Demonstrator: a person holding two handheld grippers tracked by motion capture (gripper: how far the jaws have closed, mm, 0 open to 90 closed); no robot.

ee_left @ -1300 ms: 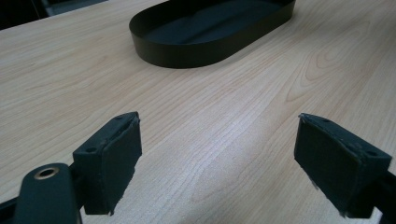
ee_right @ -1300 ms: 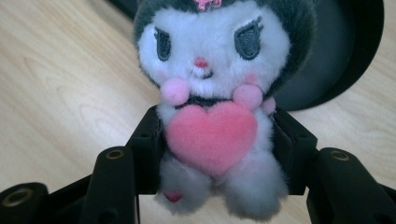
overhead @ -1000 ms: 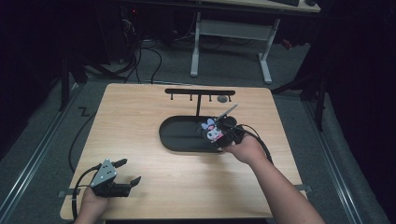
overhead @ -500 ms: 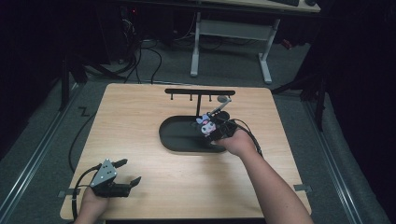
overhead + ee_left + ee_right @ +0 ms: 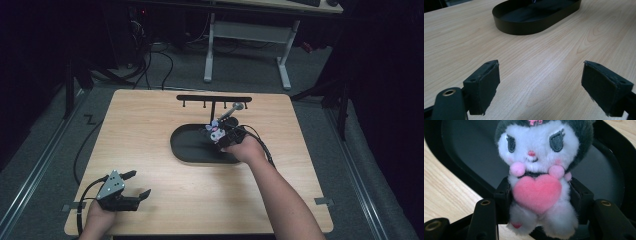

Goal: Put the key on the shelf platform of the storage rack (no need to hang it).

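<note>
A small plush toy point(image 5: 537, 177) with a white face, dark hood and pink heart is squeezed between the two black jaws of my right gripper point(image 5: 537, 196). In the high view that gripper point(image 5: 220, 134) holds the plush toy point(image 5: 216, 129) over the right part of the black oval tray point(image 5: 190, 150). The tray's dark floor point(image 5: 469, 150) lies right under the toy. My left gripper point(image 5: 135, 186) rests at the table's front left corner, open, with bare wood between its pads point(image 5: 485, 82). The tray point(image 5: 524, 23) lies some way ahead of it.
A black hook rack point(image 5: 214, 100) stands behind the tray near the table's far edge, with a grey rod-like part point(image 5: 232, 109) beside its post. Cables trail off both grippers. Dark floor, table legs and wires surround the wooden table point(image 5: 150, 125).
My right gripper has carried the plush toy a little to the left over the tray, then held about there. The left gripper has stayed put.
</note>
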